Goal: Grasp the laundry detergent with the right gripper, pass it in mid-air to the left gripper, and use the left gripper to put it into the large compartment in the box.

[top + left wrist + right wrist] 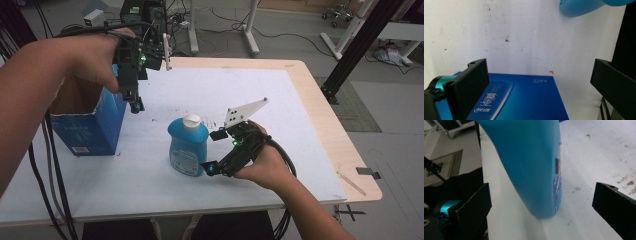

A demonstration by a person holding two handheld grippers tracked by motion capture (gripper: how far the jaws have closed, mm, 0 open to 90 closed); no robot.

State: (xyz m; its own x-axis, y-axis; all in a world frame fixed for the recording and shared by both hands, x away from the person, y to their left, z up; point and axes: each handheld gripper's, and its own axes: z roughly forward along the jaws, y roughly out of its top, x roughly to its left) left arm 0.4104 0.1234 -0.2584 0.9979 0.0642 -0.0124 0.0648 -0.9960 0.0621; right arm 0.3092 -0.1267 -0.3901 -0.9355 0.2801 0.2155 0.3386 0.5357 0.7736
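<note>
Below, stained white table [280, 95], blue bottle [188, 145] upright, both grippers' fingers apart.

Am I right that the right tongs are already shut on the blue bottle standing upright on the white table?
Not quite: the right tongs are open, with the bottle between them and gaps on both sides, as the right gripper view shows. The bottle does stand upright on the white table.
</note>
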